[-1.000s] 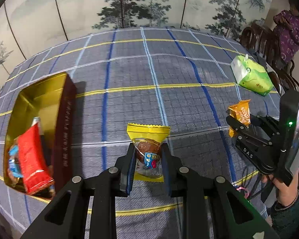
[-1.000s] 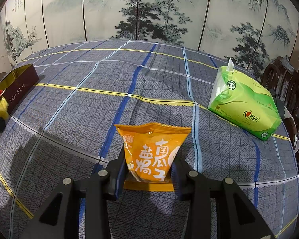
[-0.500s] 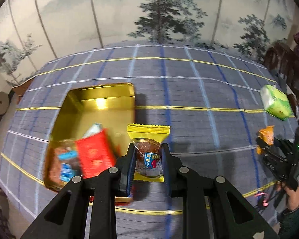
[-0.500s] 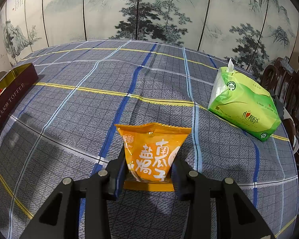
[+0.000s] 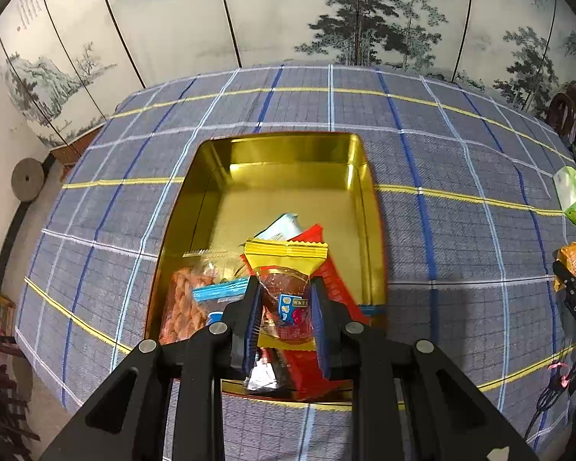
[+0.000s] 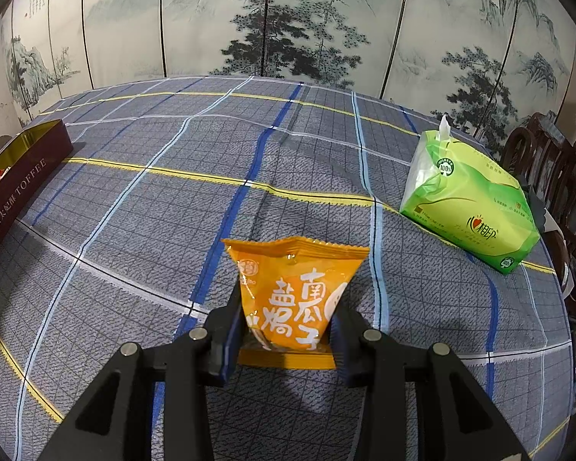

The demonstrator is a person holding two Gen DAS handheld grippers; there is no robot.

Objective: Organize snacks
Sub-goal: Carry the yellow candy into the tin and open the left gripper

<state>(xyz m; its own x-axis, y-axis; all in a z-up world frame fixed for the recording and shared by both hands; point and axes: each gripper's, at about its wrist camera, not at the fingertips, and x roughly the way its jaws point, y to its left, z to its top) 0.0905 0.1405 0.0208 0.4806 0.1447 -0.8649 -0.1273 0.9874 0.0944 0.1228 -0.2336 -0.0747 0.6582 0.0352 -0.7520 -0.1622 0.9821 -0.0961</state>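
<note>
**Releasing the yellow snack into the tin**

The yellow snack packet [image 5: 286, 288] is gripped by the left gripper [image 5: 284, 303] above the gold tin [image 5: 288, 153]. It should be lowered, then released. The orange packet [image 6: 293, 299] is held by the right gripper [image 6: 284, 330] over the table [image 6: 172, 192].

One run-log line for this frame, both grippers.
left gripper: shut on yellow snack packet, above gold tin | right gripper: shut on orange snack packet, over tablecloth
</note>
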